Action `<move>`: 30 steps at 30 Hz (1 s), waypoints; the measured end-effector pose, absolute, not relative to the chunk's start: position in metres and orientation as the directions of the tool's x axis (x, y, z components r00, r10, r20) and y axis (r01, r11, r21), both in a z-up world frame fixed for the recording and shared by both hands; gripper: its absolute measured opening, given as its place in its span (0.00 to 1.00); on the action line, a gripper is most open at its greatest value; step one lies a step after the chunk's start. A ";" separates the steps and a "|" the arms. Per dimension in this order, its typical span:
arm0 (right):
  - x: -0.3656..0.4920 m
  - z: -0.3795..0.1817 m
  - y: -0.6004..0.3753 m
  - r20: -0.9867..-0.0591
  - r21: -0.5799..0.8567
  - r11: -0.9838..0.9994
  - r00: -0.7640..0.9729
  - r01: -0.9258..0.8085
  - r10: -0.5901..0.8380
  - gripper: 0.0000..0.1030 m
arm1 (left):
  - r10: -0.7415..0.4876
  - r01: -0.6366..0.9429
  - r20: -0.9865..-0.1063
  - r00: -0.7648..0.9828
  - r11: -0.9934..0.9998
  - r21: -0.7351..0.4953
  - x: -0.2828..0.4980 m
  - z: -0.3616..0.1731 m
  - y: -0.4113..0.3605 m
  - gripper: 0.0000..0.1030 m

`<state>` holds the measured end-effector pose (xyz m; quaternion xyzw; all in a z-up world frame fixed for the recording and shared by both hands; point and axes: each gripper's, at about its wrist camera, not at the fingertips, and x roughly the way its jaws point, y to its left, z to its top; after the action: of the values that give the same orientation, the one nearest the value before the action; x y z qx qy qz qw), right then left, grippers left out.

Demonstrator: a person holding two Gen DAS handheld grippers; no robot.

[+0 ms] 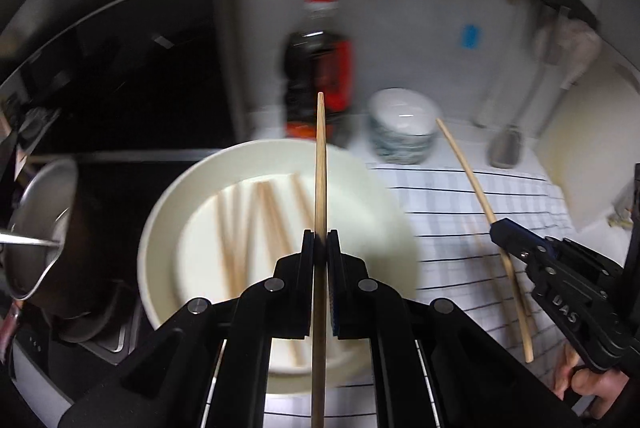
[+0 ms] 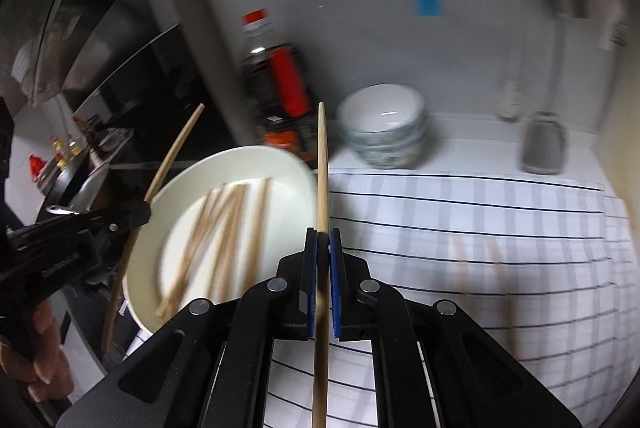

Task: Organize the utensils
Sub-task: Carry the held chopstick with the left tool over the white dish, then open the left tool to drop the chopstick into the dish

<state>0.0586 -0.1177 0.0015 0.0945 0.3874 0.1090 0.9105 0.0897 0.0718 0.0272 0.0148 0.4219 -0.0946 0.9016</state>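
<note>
In the left wrist view the left gripper (image 1: pixel 320 248) is seen with its jaws closed onto a single chopstick (image 1: pixel 320 164), which runs straight up toward twelve o'clock; the right gripper (image 1: pixel 505 237) is caught at three o'clock, clamped on a second chopstick (image 1: pixel 472 180) that slants from eleven to five o'clock above the striped cloth (image 1: pixel 452 212), with fingers (image 1: pixel 580 384) of the holding hand glimpsed at the lower right edge; a steel pot (image 1: pixel 36 228) at nine o'clock is shown only here; in the right wrist view the roles are reversed, the left gripper and its curved-looking chopstick being found at nine o'clock, and a wider stretch of cloth is revealed, on which two faint, blurred chopsticks (image 2: pixel 494 252) are laid at about three o'clock; a grey object (image 2: pixel 544 144) of unclear kind is stood at two o'clock; in both views a white plate (image 1: pixel 168 228) is placed on the cloth's left side, with several pale wooden chopsticks (image 1: pixel 256 224) scattered loosely across it, their number lost to blur; a dark sauce bottle (image 1: pixel 316 68) and stacked bowls (image 1: pixel 400 128) are set behind, toward twelve and one o'clock; the held sticks are seen as slender, light tan and tapered.
</note>
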 end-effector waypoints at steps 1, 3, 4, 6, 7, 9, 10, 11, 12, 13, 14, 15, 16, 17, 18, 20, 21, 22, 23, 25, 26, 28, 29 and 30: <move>0.065 0.000 -0.105 -0.687 0.263 0.954 0.667 -0.142 0.288 0.06 | -0.146 0.165 -0.770 0.622 0.985 -0.053 0.095 0.024 0.082 0.07; 0.075 -0.004 -0.083 -0.692 0.267 0.949 0.651 -0.168 0.310 0.06 | -0.133 0.144 -0.777 0.615 0.988 -0.055 0.102 0.018 0.099 0.07; 0.082 -0.006 -0.070 -0.697 0.272 0.945 0.639 -0.184 0.325 0.06 | -0.125 0.136 -0.780 0.613 0.989 -0.052 0.105 0.014 0.105 0.07; 0.092 -0.012 -0.053 -0.705 0.282 0.939 0.621 -0.199 0.343 0.06 | -0.116 0.124 -0.789 0.604 0.991 -0.051 0.112 0.005 0.116 0.07; 0.099 -0.016 -0.043 -0.712 0.286 0.936 0.609 -0.204 0.350 0.06 | -0.113 0.119 -0.793 0.598 0.992 -0.052 0.116 0.001 0.120 0.07; 0.108 -0.021 -0.030 -0.722 0.289 0.934 0.593 -0.211 0.357 0.06 | -0.111 0.110 -0.802 0.587 0.992 -0.057 0.122 -0.008 0.127 0.07; 0.114 -0.024 -0.023 -0.727 0.290 0.933 0.585 -0.214 0.360 0.06 | -0.107 0.105 -0.806 0.582 0.993 -0.056 0.125 -0.013 0.130 0.07; 0.119 -0.028 -0.018 -0.733 0.289 0.933 0.577 -0.216 0.361 0.06 | -0.107 0.105 -0.810 0.576 0.993 -0.057 0.127 -0.016 0.132 0.07; 0.123 -0.030 -0.012 -0.740 0.289 0.933 0.569 -0.213 0.359 0.06 | -0.110 0.106 -0.815 0.570 0.993 -0.060 0.130 -0.021 0.134 0.07; 0.125 -0.033 -0.009 -0.746 0.290 0.933 0.561 -0.211 0.359 0.06 | -0.113 0.108 -0.818 0.564 0.992 -0.062 0.133 -0.025 0.134 0.07; 0.129 -0.037 -0.007 -0.753 0.291 0.934 0.552 -0.208 0.358 0.06 | -0.114 0.110 -0.823 0.556 0.992 -0.063 0.137 -0.029 0.133 0.07; 0.131 -0.040 -0.005 -0.758 0.289 0.935 0.547 -0.206 0.355 0.06 | -0.114 0.111 -0.827 0.551 0.992 -0.062 0.138 -0.033 0.133 0.07; 0.135 -0.043 -0.002 -0.766 0.283 0.937 0.540 -0.204 0.349 0.06 | -0.116 0.112 -0.831 0.544 0.992 -0.065 0.140 -0.037 0.133 0.07; 0.137 -0.047 0.001 -0.773 0.278 0.939 0.533 -0.201 0.343 0.06 | -0.118 0.113 -0.834 0.539 0.991 -0.067 0.142 -0.040 0.133 0.07; 0.137 -0.049 -0.001 -0.778 0.277 0.940 0.529 -0.198 0.340 0.06 | -0.117 0.114 -0.838 0.533 0.991 -0.066 0.144 -0.044 0.133 0.07; 0.140 -0.054 -0.003 -0.787 0.273 0.944 0.521 -0.187 0.331 0.06 | -0.115 0.115 -0.844 0.524 0.991 -0.063 0.146 -0.050 0.132 0.07; 0.141 -0.057 -0.003 -0.790 0.271 0.945 0.519 -0.181 0.326 0.06 | -0.115 0.117 -0.846 0.521 0.991 -0.063 0.146 -0.051 0.131 0.07; 0.142 -0.060 -0.004 -0.794 0.273 0.946 0.515 -0.174 0.324 0.06 | -0.113 0.118 -0.847 0.520 0.991 -0.060 0.146 -0.053 0.131 0.07; 0.146 -0.063 -0.004 -0.799 0.274 0.947 0.508 -0.168 0.321 0.06 | -0.111 0.120 -0.848 0.519 0.991 -0.056 0.148 -0.054 0.132 0.07; 0.148 -0.067 -0.004 -0.809 0.268 0.950 0.499 -0.158 0.311 0.06 | -0.101 0.120 -0.850 0.517 0.992 -0.045 0.150 -0.057 0.131 0.07; 0.149 -0.068 -0.004 -0.811 0.264 0.952 0.498 -0.156 0.307 0.06 | -0.099 0.119 -0.851 0.516 0.992 -0.044 0.150 -0.058 0.131 0.07; 0.150 -0.069 -0.005 -0.814 0.253 0.955 0.499 -0.155 0.297 0.06 | -0.095 0.116 -0.854 0.511 0.992 -0.041 0.152 -0.059 0.132 0.07; 0.150 -0.070 -0.005 -0.816 0.249 0.956 0.498 -0.157 0.294 0.06 | -0.092 0.114 -0.856 0.509 0.993 -0.039 0.153 -0.060 0.132 0.07; 0.150 -0.070 -0.005 -0.817 0.248 0.956 0.497 -0.159 0.294 0.06 | -0.089 0.113 -0.857 0.507 0.993 -0.036 0.152 -0.060 0.132 0.07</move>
<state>0.1502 -0.0053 -0.0696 0.0699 0.4842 0.1312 0.8623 0.1524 0.1320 -0.0603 0.0126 0.4929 -0.0582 0.8680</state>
